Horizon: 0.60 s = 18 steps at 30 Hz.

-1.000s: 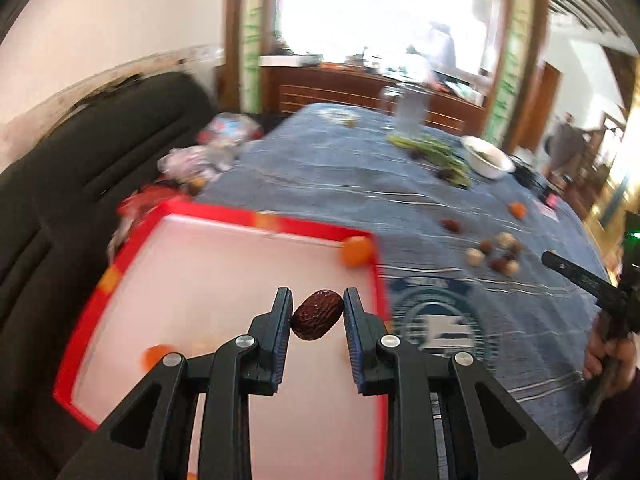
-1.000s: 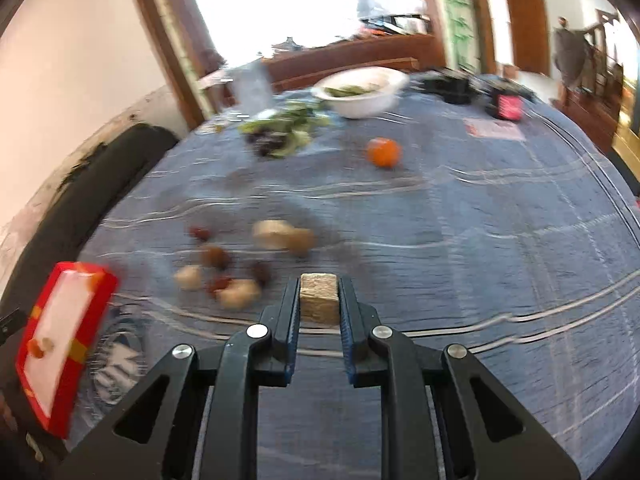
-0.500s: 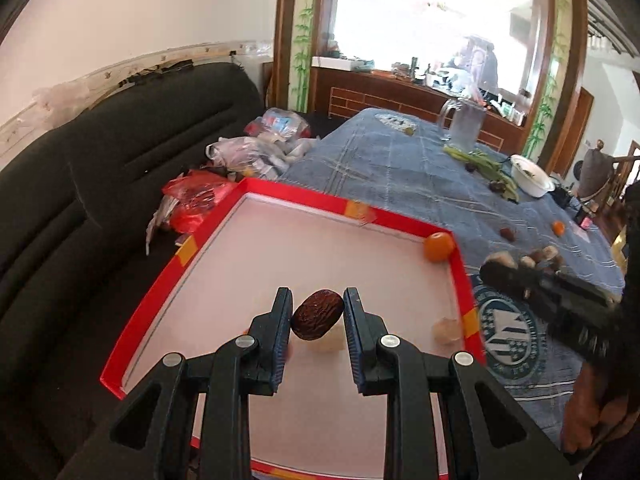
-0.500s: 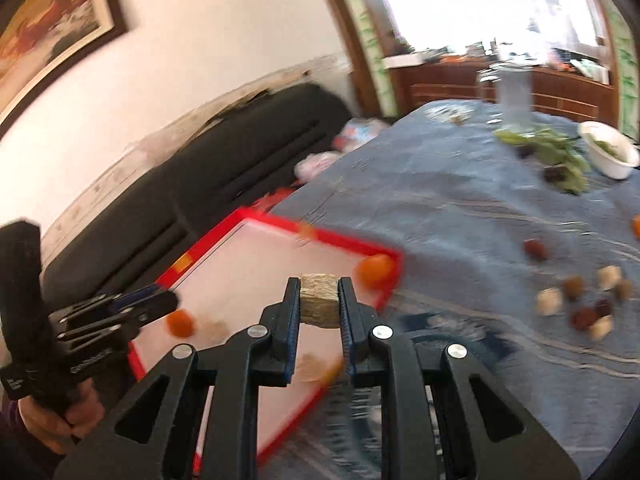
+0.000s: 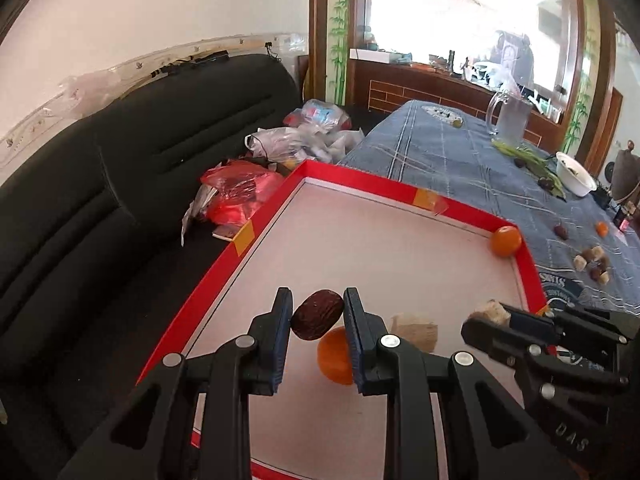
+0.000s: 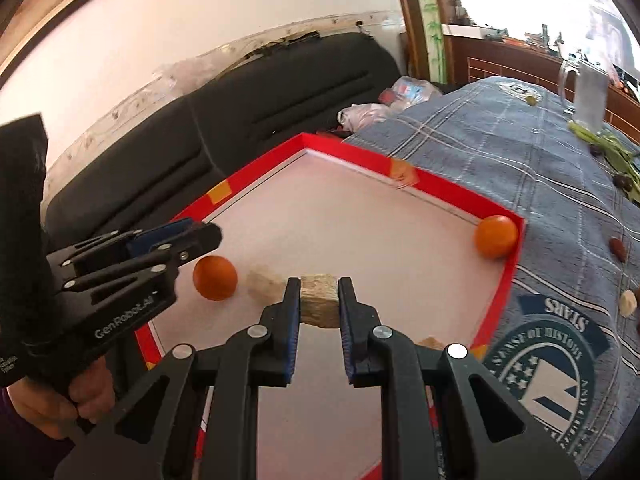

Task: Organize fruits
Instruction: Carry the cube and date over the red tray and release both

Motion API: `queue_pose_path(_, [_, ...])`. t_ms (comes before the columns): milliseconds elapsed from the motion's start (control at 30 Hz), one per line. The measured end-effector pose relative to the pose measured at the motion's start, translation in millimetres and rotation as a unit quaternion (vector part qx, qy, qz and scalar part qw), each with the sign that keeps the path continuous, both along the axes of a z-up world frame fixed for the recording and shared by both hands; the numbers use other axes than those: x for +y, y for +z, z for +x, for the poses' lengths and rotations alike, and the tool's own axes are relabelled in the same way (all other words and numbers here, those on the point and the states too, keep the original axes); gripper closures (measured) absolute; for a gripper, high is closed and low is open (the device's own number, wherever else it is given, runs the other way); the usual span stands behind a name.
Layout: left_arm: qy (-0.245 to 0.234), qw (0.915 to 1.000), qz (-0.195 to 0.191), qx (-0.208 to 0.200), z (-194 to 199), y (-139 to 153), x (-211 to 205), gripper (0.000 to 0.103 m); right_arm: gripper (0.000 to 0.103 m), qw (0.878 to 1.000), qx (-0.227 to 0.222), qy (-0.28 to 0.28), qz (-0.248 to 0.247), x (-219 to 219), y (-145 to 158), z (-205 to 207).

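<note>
My left gripper [image 5: 317,314] is shut on a dark brown date [image 5: 317,315] and holds it above the red-rimmed white tray [image 5: 360,186]. My right gripper [image 6: 319,300] is shut on a tan fruit chunk [image 6: 319,300] above the same tray [image 6: 400,172]. In the tray lie an orange [image 5: 335,356] just under the date, a tan chunk [image 5: 414,330], and a second orange [image 5: 506,241] in the far right corner. The right gripper also shows in the left wrist view [image 5: 494,318]; the left gripper shows in the right wrist view [image 6: 200,238] beside an orange [image 6: 215,278].
Loose dates and tan chunks [image 5: 592,266] and a small orange [image 5: 601,228] lie on the blue tablecloth [image 5: 460,160]. A glass jug [image 5: 510,118], greens and a white bowl [image 5: 574,174] stand farther back. A black sofa [image 5: 120,184] with plastic bags [image 5: 236,190] is left of the tray.
Both grippers have moved over the tray with their pieces still held. The right gripper swung left from the table to beside the left gripper.
</note>
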State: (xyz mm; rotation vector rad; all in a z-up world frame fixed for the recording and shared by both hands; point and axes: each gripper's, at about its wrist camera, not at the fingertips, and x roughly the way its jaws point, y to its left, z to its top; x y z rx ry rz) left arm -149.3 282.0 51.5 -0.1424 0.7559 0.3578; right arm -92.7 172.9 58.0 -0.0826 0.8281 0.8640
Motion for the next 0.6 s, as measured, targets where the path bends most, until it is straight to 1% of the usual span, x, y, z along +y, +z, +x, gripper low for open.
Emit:
queue_pose_path(100, [0.003, 1.0, 0.006, 0.004, 1.3, -2.1, 0.2, 0.078, 0.083, 1.0, -0.001, 0.009, -0.009, 5.5, -5.2, -3.0])
queue_pose_path(333, [0.014, 0.9992, 0.036, 0.009, 3.1, -3.3, -0.9, 0.077, 0.083, 0.999, 0.01, 0.009, -0.04, 10.3, -19.6, -5.8])
queue_pose_path(367, [0.014, 0.9991, 0.04, 0.01, 3.6, -3.3, -1.4, 0.076, 0.083, 0.999, 0.013, 0.01, -0.05, 11.7, -21.8, -5.9])
queue_pose_path(400, [0.014, 0.9988, 0.045, 0.011, 3.6, -3.1, -2.7, 0.074, 0.083, 0.999, 0.01, 0.008, -0.048, 11.6, -22.2, -6.8])
queue_pose_path(433, [0.014, 0.9986, 0.049, 0.012, 3.7, -3.2, -3.4, 0.066, 0.083, 0.999, 0.008, 0.008, -0.05, 11.7, -22.3, -7.8])
queue_pose_path(467, [0.016, 0.9983, 0.054, 0.013, 3.6, -2.4, -4.6, 0.053, 0.082, 0.999, 0.006, 0.009, -0.053, 12.1, -22.2, -8.8])
queue_pose_path(500, [0.017, 0.9982, 0.056, 0.012, 3.0, -1.8, -5.4, 0.045, 0.082, 0.998, 0.004, 0.009, -0.056, 12.4, -22.5, -9.8])
queue_pose_path(533, [0.016, 0.9982, 0.056, 0.014, 3.5, -1.6, -5.8, 0.031, 0.082, 0.998, 0.002, 0.01, -0.059, 12.8, -22.5, -10.5])
queue_pose_path(567, [0.015, 0.9982, 0.056, 0.016, 3.4, -2.1, -6.9, 0.027, 0.082, 0.998, 0.0, 0.01, -0.06, 13.2, -22.5, -11.1])
queue_pose_path(600, [0.013, 0.9981, 0.058, 0.018, 3.1, -2.6, -8.7, 0.027, 0.081, 0.998, 0.0, 0.011, -0.062, 12.4, -22.1, -11.7])
